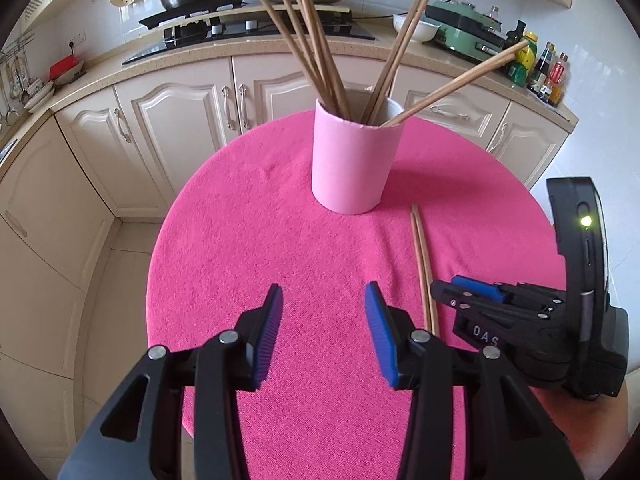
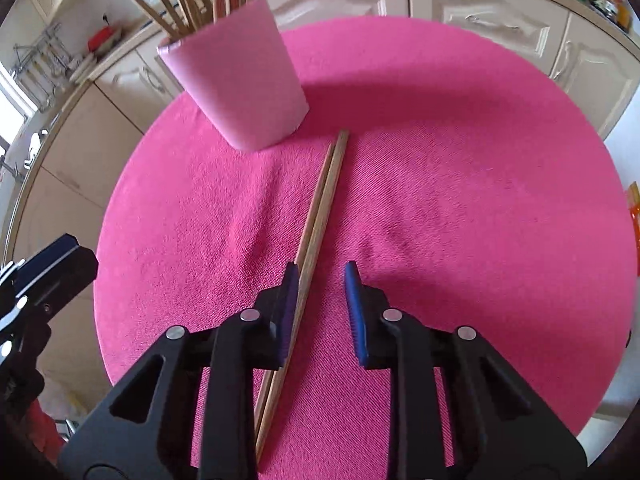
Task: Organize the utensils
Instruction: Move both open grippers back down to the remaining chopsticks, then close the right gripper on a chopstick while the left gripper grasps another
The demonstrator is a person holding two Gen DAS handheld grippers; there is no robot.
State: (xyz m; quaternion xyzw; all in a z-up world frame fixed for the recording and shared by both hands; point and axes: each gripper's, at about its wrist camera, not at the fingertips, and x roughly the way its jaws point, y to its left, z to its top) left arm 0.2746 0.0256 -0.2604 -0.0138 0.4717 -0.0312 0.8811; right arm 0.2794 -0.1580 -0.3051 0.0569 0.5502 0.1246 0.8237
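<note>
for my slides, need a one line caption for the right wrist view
Open right gripper straddling a pair of wooden chopsticks lying on the pink tablecloth beside the pink holder.

We see bright, even daylight, a soft shadow of the pink cup (image 2: 236,84) falling rightward across the table (image 2: 460,160), strong fisheye bending at the rims (dark corners too), slight blur on the near gripper (image 2: 322,276), colours saturated.

matt wooden chopsticks (image 2: 320,216) lie on a rough pink cloth (image 2: 440,184) beside a smooth matt cup (image 1: 352,164).
</note>
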